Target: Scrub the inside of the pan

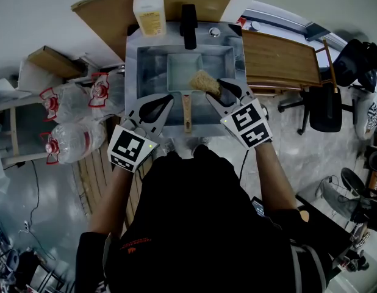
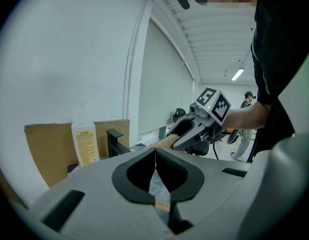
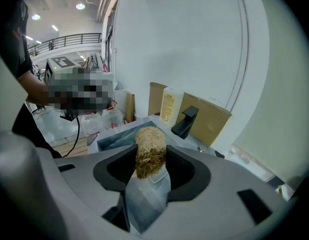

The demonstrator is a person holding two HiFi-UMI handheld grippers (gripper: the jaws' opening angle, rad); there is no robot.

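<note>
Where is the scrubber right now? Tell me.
Head view: the scrubber is clamped in the right hand-held gripper, right of centre, over the right side of the pan in the sink, below the black faucet.

Left gripper: my left gripper points forward and down, jaws pressed together at the tips with nothing between them.
Right gripper: my right gripper points forward and down too, jaws clamped on a tan scrubber that sticks out past the tips.
Spacing: the two grippers sit side by side and apart, tips angled in toward each other, the right one a little farther forward.
Cubes: the left marker cube and the right marker cube face up at the back of each gripper.
Arms: my left forearm and right forearm are bare, both stretched forward.
</note>
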